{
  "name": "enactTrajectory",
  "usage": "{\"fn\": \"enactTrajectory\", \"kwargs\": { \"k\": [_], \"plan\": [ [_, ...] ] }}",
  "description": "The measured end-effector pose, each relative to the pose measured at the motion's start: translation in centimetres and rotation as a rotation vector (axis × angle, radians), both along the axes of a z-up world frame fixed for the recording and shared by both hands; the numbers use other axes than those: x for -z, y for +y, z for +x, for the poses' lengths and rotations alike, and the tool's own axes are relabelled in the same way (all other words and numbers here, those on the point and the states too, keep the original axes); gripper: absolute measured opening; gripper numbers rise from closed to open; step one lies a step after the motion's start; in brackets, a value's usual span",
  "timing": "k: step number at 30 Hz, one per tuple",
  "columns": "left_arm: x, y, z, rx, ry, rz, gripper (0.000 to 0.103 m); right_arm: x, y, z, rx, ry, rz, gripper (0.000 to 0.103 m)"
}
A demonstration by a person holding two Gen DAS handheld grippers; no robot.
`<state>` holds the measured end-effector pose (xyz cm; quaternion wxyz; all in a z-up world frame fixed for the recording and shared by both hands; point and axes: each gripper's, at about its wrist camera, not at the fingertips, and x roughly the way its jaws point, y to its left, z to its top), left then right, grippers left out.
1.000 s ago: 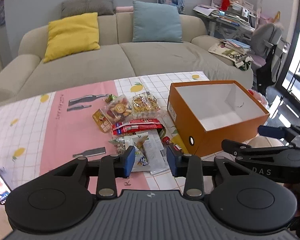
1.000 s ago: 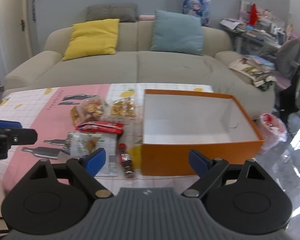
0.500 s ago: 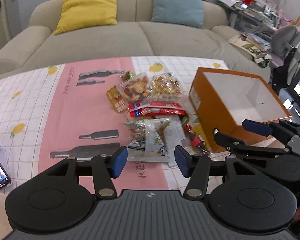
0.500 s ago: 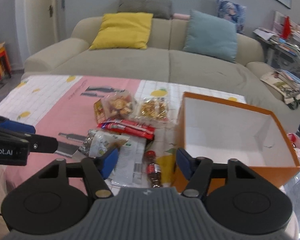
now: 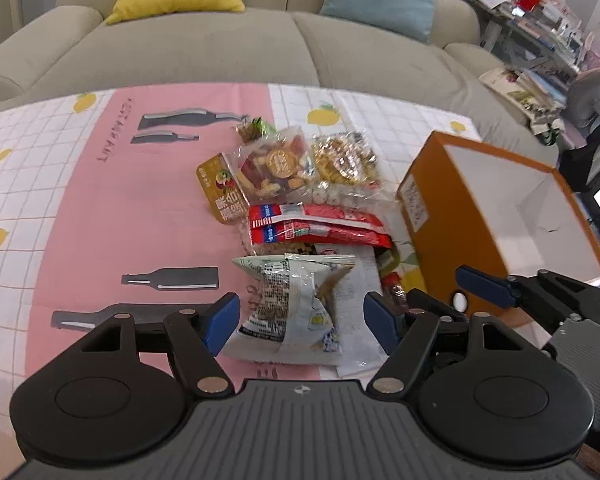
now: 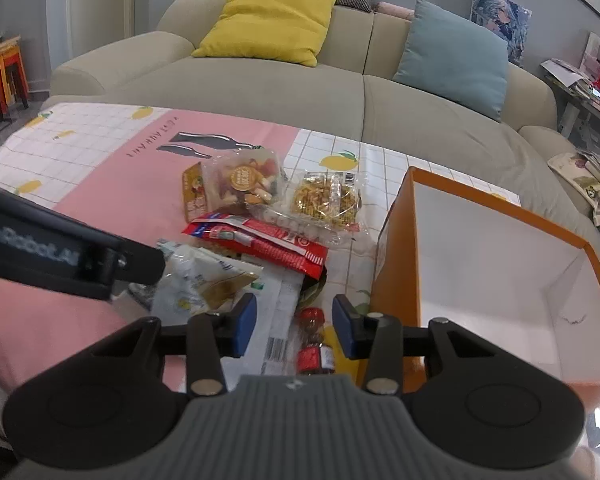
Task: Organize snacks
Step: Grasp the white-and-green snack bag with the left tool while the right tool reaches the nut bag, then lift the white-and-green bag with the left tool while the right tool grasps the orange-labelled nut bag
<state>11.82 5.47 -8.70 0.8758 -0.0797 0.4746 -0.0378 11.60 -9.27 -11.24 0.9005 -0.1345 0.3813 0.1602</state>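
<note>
Snacks lie in a pile on the tablecloth: a white-green bag [image 5: 296, 308] [image 6: 204, 280], a red packet [image 5: 316, 228] [image 6: 260, 240], a clear bag of mixed nuts [image 5: 276, 168] and a golden snack bag [image 5: 344, 160]. An empty orange box [image 5: 480, 208] [image 6: 396, 280] stands to their right. My left gripper [image 5: 300, 324] hovers over the white-green bag, which lies between its opening jaws, pads not pressing. My right gripper [image 6: 295, 328] is closing with a small red-capped bottle [image 6: 314, 340] between its jaws, untouched. One of the right gripper's fingers [image 5: 484, 286] shows in the left wrist view.
A beige sofa [image 6: 300, 92] with a yellow cushion [image 6: 264, 24] and a teal cushion [image 6: 456, 56] runs behind the table. A white paper sheet [image 5: 356, 280] lies under the snacks. A cluttered desk [image 5: 532, 28] and a grey chair [image 5: 592, 96] stand at right.
Both grippers have dropped and moved in over the snack pile. The left jaws have spread wider; the right jaws have narrowed around the small bottle.
</note>
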Motion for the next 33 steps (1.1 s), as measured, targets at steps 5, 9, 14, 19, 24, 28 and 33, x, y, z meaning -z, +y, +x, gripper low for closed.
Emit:
{"fn": "enactTrajectory", "kwargs": {
  "k": [5,9,14,19,24,28,33],
  "plan": [
    [2.5,-0.2,2.1,0.003,0.06,0.019,0.083,1.5,0.4,1.6,-0.015,0.029,-0.02,0.039],
    [3.9,-0.2,3.1,-0.003,0.092,0.027,0.079,2.5,0.8,2.7,-0.039,0.039,-0.047,0.037],
    [4.9,0.0,4.2,-0.017,0.12,0.002,0.06,3.4,1.5,3.9,-0.074,0.034,-0.089,0.037],
    [4.6,0.5,4.4,-0.022,0.122,-0.021,0.042,3.5,2.1,4.7,-0.111,0.022,-0.099,0.037],
    [2.7,2.1,3.4,-0.068,0.089,-0.037,0.039,2.5,3.0,5.5,-0.17,-0.015,-0.092,0.037],
    [0.9,3.9,3.4,-0.126,0.046,-0.016,0.039,1.6,4.7,6.7,-0.251,-0.085,-0.111,0.046],
    [0.5,5.9,5.1,-0.175,0.039,0.027,0.039,1.8,8.3,8.4,-0.425,-0.172,-0.224,0.057]
  ]
}}
